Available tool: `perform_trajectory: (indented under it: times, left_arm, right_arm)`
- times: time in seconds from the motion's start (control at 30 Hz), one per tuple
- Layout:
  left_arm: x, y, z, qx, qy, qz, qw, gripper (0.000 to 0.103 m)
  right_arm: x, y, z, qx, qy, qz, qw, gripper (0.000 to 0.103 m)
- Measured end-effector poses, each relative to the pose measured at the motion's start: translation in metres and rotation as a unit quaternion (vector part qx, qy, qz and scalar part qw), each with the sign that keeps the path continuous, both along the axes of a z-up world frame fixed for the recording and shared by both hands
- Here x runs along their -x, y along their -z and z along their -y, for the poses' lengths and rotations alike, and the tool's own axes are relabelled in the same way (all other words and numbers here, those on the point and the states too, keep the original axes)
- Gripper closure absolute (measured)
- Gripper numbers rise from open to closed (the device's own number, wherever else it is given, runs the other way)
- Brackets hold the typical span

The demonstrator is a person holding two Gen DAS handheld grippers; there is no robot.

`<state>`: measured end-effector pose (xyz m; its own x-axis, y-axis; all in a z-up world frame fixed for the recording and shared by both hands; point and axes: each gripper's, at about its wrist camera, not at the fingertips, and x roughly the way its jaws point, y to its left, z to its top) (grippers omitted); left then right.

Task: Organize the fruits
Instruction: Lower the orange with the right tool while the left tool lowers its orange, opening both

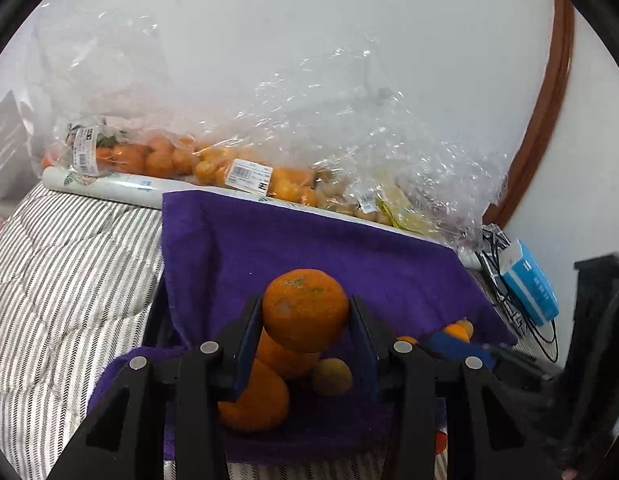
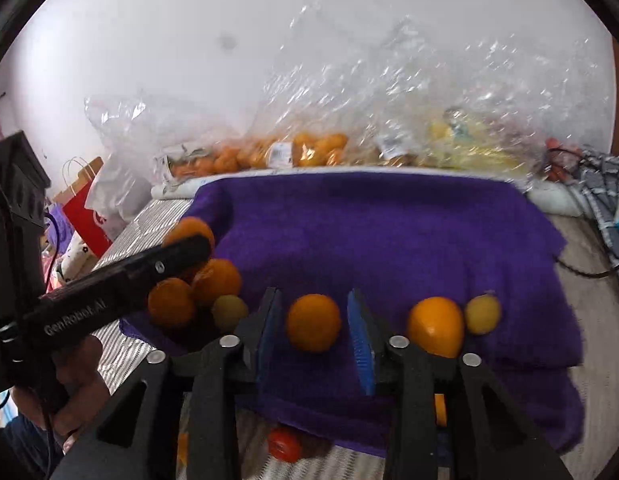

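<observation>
My left claw point(image 1: 307, 330) pinches a dimpled round orange point(image 1: 305, 310), raised above a cluster of oranges point(image 1: 255, 400) at the purple towel's point(image 1: 309, 240) left edge. My right claw point(image 2: 314, 326) stands spread around a second orange point(image 2: 313, 322) lying on the towel; its blue ribbed pads point(image 2: 359, 340) show gaps on both sides. To its right lie a larger orange point(image 2: 435, 326) and a small yellow-green fruit point(image 2: 483, 314), touching. The nappy towel's middle lies bare. Crinkled clear bags of fruit point(image 1: 181, 158) line the far edge on the striped bedding point(image 1: 61, 260).
</observation>
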<state>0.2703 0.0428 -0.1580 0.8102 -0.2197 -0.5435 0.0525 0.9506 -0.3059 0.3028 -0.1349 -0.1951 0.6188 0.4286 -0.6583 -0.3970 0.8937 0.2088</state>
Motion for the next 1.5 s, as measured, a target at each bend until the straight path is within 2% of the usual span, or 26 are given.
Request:
perform_trajectory:
  times: [0.1, 0.13, 0.27, 0.43, 0.57, 0.7, 0.87, 0.9, 0.93, 1.13, 1.3, 1.43, 1.5]
  left_arm:
    - [-0.003, 0.002, -0.008, 0.014, -0.007, -0.009, 0.9998, 0.062]
    - [-0.004, 0.003, -0.009, 0.017, -0.008, -0.012, 0.9998, 0.062]
    - [-0.005, 0.005, -0.009, 0.017, -0.009, -0.014, 0.9997, 0.062]
    - [0.0, 0.001, -0.002, 0.009, 0.005, -0.001, 0.9999, 0.062]
    - [0.003, -0.001, 0.01, -0.005, 0.022, 0.007, 0.9997, 0.062]
    - [-0.004, 0.003, 0.023, -0.002, 0.045, -0.01, 0.9989, 0.062]
    - [-0.018, 0.006, 0.043, -0.02, 0.06, -0.022, 0.9977, 0.062]
    - [-0.019, 0.007, 0.046, -0.025, 0.06, -0.022, 0.9977, 0.062]
    - [-0.019, 0.007, 0.047, -0.03, 0.058, -0.021, 0.9976, 0.062]
    - [-0.016, 0.008, 0.045, -0.031, 0.049, -0.009, 0.9983, 0.062]
    - [-0.012, 0.01, 0.047, -0.051, 0.043, -0.002, 0.9978, 0.061]
    - [-0.01, 0.01, 0.044, -0.046, 0.043, 0.0, 0.998, 0.061]
    - [-0.008, 0.009, 0.042, -0.044, 0.042, 0.004, 0.9981, 0.058]
  right_arm:
    - [-0.008, 0.013, -0.006, 0.02, -0.006, -0.024, 0.999, 0.066]
    - [-0.011, 0.016, -0.006, 0.016, -0.009, -0.038, 0.999, 0.072]
    - [-0.008, 0.013, -0.001, 0.007, -0.004, -0.028, 1.0, 0.071]
    - [0.007, -0.001, 0.009, 0.058, 0.01, 0.015, 0.998, 0.071]
    - [0.005, 0.002, 0.02, 0.085, 0.003, -0.002, 0.996, 0.071]
    - [0.003, 0.006, 0.026, 0.095, -0.013, -0.026, 0.995, 0.071]
    - [0.004, -0.004, 0.045, 0.056, -0.018, -0.034, 0.998, 0.07]
    - [0.003, -0.006, 0.047, 0.045, -0.017, -0.035, 0.998, 0.066]
    - [0.003, -0.01, 0.053, 0.032, -0.012, -0.033, 0.999, 0.062]
    - [0.006, -0.026, 0.073, 0.001, 0.025, -0.007, 1.0, 0.062]
    - [0.004, -0.025, 0.074, 0.004, 0.038, -0.002, 0.999, 0.062]
    - [0.0, -0.019, 0.074, 0.002, 0.045, -0.009, 0.999, 0.062]
    - [-0.001, -0.017, 0.072, 0.003, 0.047, -0.007, 0.999, 0.062]
